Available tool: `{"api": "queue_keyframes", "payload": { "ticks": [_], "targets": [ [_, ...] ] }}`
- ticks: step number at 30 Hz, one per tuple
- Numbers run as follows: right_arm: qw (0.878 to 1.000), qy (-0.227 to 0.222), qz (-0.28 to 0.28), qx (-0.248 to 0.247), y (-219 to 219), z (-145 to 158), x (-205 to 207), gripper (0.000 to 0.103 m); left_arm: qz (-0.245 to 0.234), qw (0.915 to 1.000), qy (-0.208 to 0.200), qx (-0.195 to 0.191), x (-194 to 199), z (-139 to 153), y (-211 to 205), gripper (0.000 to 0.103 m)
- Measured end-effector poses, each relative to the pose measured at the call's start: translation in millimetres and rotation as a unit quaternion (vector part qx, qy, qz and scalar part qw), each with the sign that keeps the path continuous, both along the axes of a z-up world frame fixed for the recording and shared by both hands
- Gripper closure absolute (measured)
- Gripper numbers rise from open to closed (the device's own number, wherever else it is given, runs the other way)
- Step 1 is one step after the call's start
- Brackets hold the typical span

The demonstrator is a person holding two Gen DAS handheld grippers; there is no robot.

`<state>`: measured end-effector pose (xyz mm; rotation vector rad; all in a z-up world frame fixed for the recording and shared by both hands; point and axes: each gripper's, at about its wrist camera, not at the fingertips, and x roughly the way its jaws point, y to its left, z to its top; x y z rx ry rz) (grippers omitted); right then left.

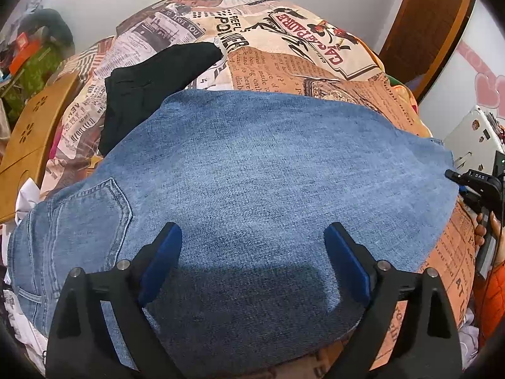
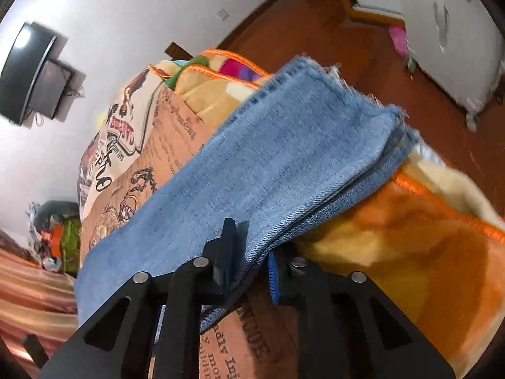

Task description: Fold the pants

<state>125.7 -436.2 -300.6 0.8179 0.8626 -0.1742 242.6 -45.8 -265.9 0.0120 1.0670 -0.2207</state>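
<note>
Blue jeans (image 1: 252, 164) lie flat on a bed with a newspaper-print cover (image 1: 284, 60), the back pocket (image 1: 94, 214) at the left. My left gripper (image 1: 254, 252) hovers over the near part of the denim, open, with its blue pads (image 1: 164, 255) wide apart and nothing pinched between them. In the right wrist view the leg end of the jeans (image 2: 284, 164) runs away to frayed hems (image 2: 356, 94). My right gripper (image 2: 252, 267) is shut on the near side edge of that stacked denim. A hand (image 1: 479, 230) holds that gripper at the right edge of the left wrist view.
A black garment (image 1: 151, 88) lies beyond the jeans on the left. A wooden lap table (image 1: 31, 145) stands beside the bed. An orange and cream fleece blanket (image 2: 410, 237) lies under the leg ends. Wooden floor (image 2: 300, 25) lies past the bed's end.
</note>
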Motion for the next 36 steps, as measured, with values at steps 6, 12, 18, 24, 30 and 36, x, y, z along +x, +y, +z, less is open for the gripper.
{"api": "queue_keyframes", "payload": {
  "ticks": [6, 12, 18, 24, 30, 36],
  "targets": [
    [0.996, -0.071, 0.026, -0.056, 11, 54, 0, 0.094, 0.006, 0.9996, -0.019, 0.019, -5, 10, 1, 0.009],
    [0.975, -0.151, 0.099, -0.130, 54, 126, 5, 0.096, 0.014, 0.9980, -0.059, 0.021, -19, 37, 10, 0.009],
    [0.939, -0.201, 0.206, -0.187, 134, 163, 5, 0.096, 0.032, 0.9957, -0.087, 0.007, -34, 61, 29, 0.009],
    [0.906, -0.183, 0.314, -0.218, 213, 138, 18, 0.096, 0.053, 0.9943, -0.093, 0.006, -51, 66, 47, 0.009],
    [0.859, -0.117, 0.427, -0.258, 282, 81, 27, 0.095, 0.076, 0.9937, -0.082, 0.004, -63, 61, 65, 0.009],
    [0.807, -0.092, 0.468, -0.349, 303, 63, 13, 0.089, 0.089, 0.9934, -0.072, 0.008, -63, 55, 72, 0.009]
  ]
}}
